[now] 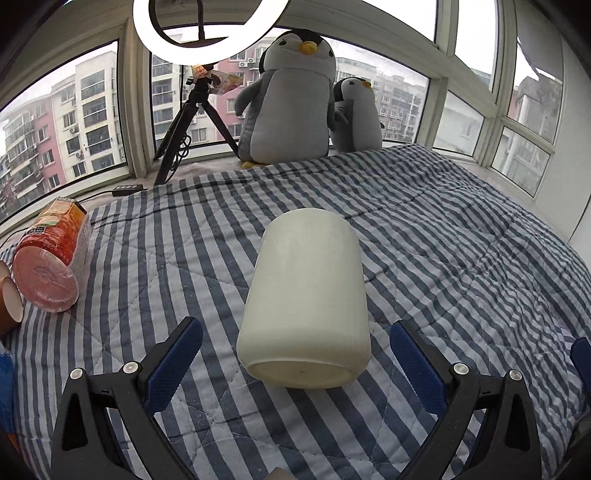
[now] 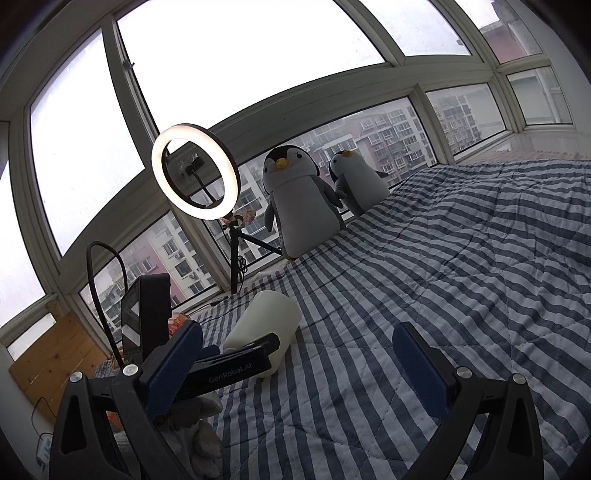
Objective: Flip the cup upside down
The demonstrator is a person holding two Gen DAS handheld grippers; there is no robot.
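Cup [image 1: 304, 301] lies sideways — base facing left tongs [image 1: 295, 354].

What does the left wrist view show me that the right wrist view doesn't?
Left wrist only: the cup's flat base facing the camera, centred between the open left gripper, and an orange-labelled bottle lying at left.

Right wrist only: the left gripper's black body beside the cup, a wooden board at left, and the open, empty right gripper.

Both: the white cup on its side on the striped quilt, two plush penguins, and the ring light.
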